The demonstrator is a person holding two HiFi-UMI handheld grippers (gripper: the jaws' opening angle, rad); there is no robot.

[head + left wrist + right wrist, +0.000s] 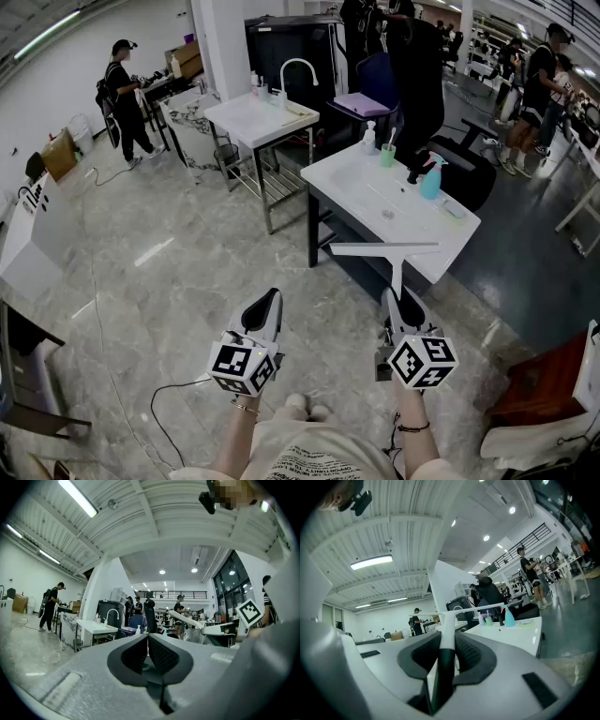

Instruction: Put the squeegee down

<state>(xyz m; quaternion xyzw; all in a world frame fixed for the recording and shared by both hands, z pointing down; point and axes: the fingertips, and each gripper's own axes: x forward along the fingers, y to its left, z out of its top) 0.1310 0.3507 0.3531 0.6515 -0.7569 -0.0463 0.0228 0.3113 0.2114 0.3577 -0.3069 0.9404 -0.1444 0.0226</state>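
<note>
Although the task is to set the squeegee [384, 248] down, here it is aloft, its handle clenched between the jaws of the right tool [401, 298]. The right gripper view shows the dark grip of the handle pressed on both sides by the ribbed pads, with the pale shaft running forward to the crossbar. In the head view the blade lies crosswise at the near edge of the white worktop [431, 234], towards its near left corner. Whether it already overhangs that edge or stops just short of it cannot be told, and no contact is visible. The tool points level, with the blade apparently above the worktop surface.

The left tool [265, 305] is held beside the right one over the floor [169, 281], its jaws together with nothing between them.

Judged progress: the carry appears nearly complete, but the put-down itself is not yet done. What is left is to bring the squeegee over a bare part of the worktop, lower it until it rests, and release it. The near edge looks free, while a spray bottle [431, 178] and cup [388, 155] stand along the far edge.
</note>
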